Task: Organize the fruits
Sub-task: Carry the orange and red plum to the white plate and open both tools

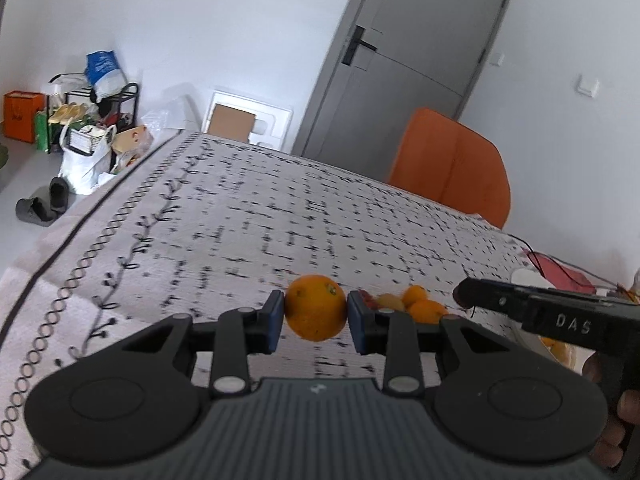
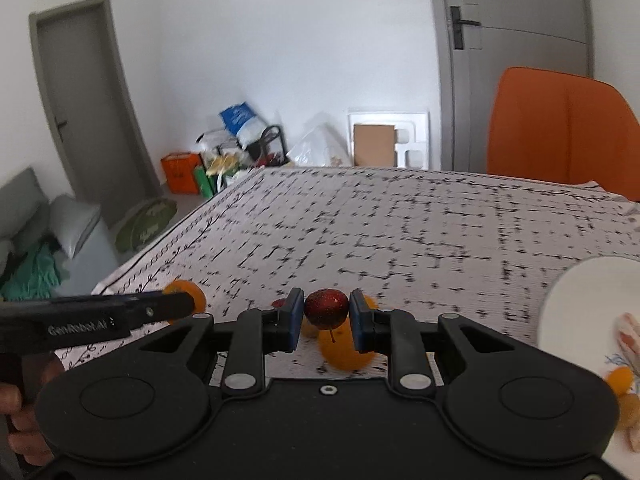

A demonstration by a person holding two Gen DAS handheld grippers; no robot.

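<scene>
We start with the fruit we are carrying. In our right tool [image 2: 323, 315] sits a small dark red fruit [image 2: 326, 308], perhaps a small apple, its thin stem hanging straight down. The two blue pads [image 2: 295, 316] press on its left and right sides, so the tool is pinching it, and it hangs clear above the counter [image 2: 400, 232]. In our left tool [image 1: 316, 312] sits a round orange [image 1: 316, 307], likewise pinched side to side between the pads and lifted off the patterned cloth.

The relation that matters next, as we judge it, is where the white plate [image 2: 576, 304] lies from the red fruit. In the right wrist view the plate is at three o'clock from the right tool, near the counter's right edge, already holding orange pieces and something pale that is too blurred to name. Our right hand is the nearer one to it; the left tool [image 2: 176, 304] shows at nine o'clock in that view, on the far side.

Directly beneath the red fruit, at six o'clock, more oranges [image 2: 346, 350] rest on the cloth. In the left wrist view a small heap of fruit [image 1: 416, 304] lies at three o'clock from the held orange, with the right tool [image 1: 466, 292] just beyond it.

Farther out, an orange chair [image 2: 560, 128] stands at the counter's far side, at one o'clock.
</scene>
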